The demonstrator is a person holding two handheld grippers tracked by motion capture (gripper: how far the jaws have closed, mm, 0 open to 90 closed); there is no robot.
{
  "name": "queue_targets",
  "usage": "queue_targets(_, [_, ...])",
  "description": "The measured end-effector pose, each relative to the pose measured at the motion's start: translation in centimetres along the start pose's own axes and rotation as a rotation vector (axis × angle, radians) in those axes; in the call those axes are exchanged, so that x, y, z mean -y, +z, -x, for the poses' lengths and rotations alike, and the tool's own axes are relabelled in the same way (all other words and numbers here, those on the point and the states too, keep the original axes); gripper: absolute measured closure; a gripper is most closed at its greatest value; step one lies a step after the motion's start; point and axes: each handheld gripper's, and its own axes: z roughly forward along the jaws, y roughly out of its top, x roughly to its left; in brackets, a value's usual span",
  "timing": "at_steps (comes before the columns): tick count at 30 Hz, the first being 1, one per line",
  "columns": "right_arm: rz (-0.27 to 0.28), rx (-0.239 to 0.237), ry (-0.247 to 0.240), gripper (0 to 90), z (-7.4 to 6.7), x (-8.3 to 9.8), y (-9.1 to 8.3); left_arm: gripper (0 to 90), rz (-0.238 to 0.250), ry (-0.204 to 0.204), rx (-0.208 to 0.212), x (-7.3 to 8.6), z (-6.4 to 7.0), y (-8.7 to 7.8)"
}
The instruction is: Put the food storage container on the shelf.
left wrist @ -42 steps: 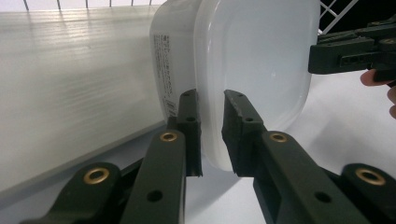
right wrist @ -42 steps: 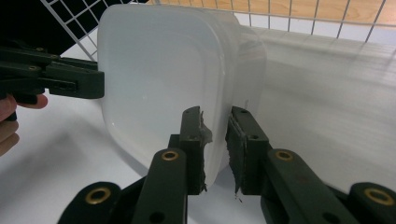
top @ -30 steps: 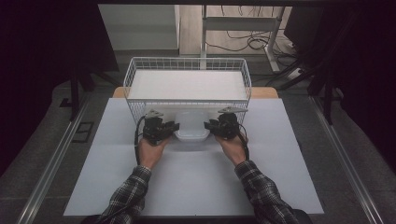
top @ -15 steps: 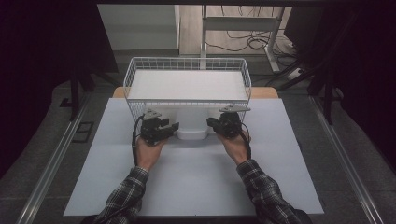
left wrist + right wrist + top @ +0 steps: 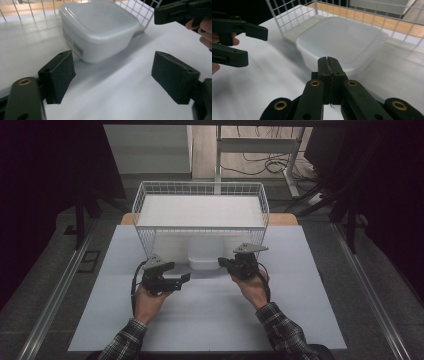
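The white surface (image 5: 210, 320) is stretching across the high view, its far edge butting against a strip of wood; a white wire basket (image 5: 200, 215) is sitting at that far edge, a pale sheet lying inside it; in front of the basket's near wall, the white plastic container (image 5: 204, 257) is resting on the surface, touching or nearly touching the wire, and sitting between the two hand-held grippers. In the left gripper view the container (image 5: 100, 30) is standing upright with its lid on, a small label showing on its side, and it is lying beyond the jaws rather than between them.

The left hand-held gripper (image 5: 182, 279) is hovering near the container's left, clear of it; its jaws have just been opening and are now standing wide apart, with only bare surface between the pads, as the left gripper view (image 5: 112, 80) is showing. The right hand-held gripper (image 5: 223, 263) is sitting just beside the container's right side; its jaws have just been closing and are now pressing together with nothing between them, the tips (image 5: 328, 61) pointing at the container's near rim (image 5: 342, 40); whether they are touching it I cannot tell. Plaid sleeves (image 5: 282, 332) are covering both forearms entering from the bottom.
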Motion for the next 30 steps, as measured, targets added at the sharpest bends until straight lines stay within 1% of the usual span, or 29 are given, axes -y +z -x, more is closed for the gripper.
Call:
queue_targets(4, [-0.014,-0.014,-0.01,89.2,-0.6,0.8,0.3,12.5,-0.027,0.005,0.014,1.0,0.5,-0.7])
queue_targets(6, [-0.027,-0.015,-0.025,89.2,-0.9,1.0,0.4,10.7,-0.033,0.021,0.004,1.5,0.8,-1.1])
queue_targets(8, [-0.031,-0.026,-0.02,89.1,-1.0,1.2,0.4,9.1,-0.033,0.038,-0.011,2.0,1.3,-1.7])
queue_targets(11, [-0.037,-0.028,-0.03,89.1,-1.2,1.4,0.4,7.0,-0.032,0.055,-0.035,2.8,1.7,-2.3])
queue_targets(14, [-0.049,-0.03,-0.047,88.7,-1.5,1.8,0.6,4.7,-0.035,0.1,-0.065,3.6,2.1,-2.8])
queue_targets(15, [-0.053,-0.03,-0.05,88.2,-1.6,1.8,0.6,4.1,-0.039,0.119,-0.085,4.0,2.3,-3.0])
queue_targets(17, [-0.064,-0.032,-0.055,87.5,-1.8,2.1,0.9,2.8,-0.036,0.134,-0.097,4.5,2.5,-3.4])
queue_targets(20, [-0.073,-0.038,-0.06,87.5,-2.0,2.3,1.4,2.6,-0.039,0.127,-0.092,5.2,2.6,-3.9])
queue_targets(23, [-0.08,-0.036,-0.067,87.5,-2.1,2.3,1.9,2.3,-0.046,0.13,-0.09,5.7,2.7,-4.2])
queue_targets(26, [-0.087,-0.029,-0.07,87.9,-2.0,2.2,2.6,2.2,-0.041,0.12,-0.087,5.9,2.7,-4.5])
queue_targets(30, [-0.092,-0.028,-0.052,88.2,-1.7,2.1,3.7,1.7,-0.034,0.117,-0.079,6.1,2.6,-4.6])
